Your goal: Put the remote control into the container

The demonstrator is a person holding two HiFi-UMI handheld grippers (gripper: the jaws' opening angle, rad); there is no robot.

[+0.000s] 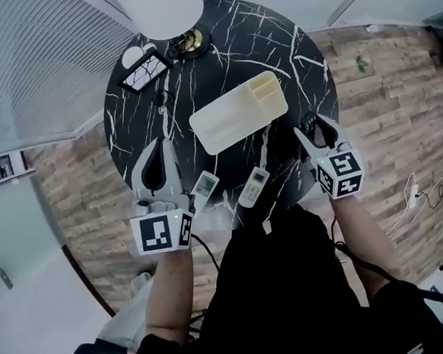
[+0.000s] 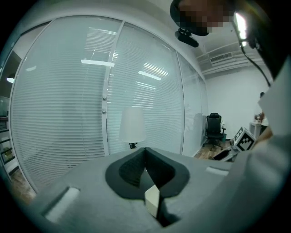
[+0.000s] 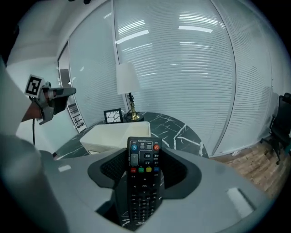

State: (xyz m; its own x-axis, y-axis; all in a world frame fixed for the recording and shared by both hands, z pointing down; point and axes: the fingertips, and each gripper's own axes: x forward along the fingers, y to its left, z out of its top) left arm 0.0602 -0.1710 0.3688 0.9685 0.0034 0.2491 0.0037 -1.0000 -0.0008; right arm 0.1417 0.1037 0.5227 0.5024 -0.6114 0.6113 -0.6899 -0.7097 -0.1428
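Note:
A black remote control [image 3: 144, 175] with coloured buttons stands lengthwise between the jaws of my right gripper [image 3: 144, 154], which is shut on it and lifted off the table. In the head view that gripper [image 1: 309, 129] hangs over the right edge of the round black marble table [image 1: 305, 57], just right of the cream container [image 1: 237, 113]. The container [image 3: 116, 134] lies ahead and left of the held remote. My left gripper [image 1: 162, 145] is over the table's near left part, shut with nothing in it [image 2: 145, 152].
Two white remotes [image 1: 205, 185] [image 1: 254, 186] lie near the table's front edge. A lamp with a white shade [image 1: 154, 1] and a framed picture [image 1: 143, 72] stand at the far left. Glass walls with blinds surround the table; an office chair [image 2: 214, 127] stands beyond.

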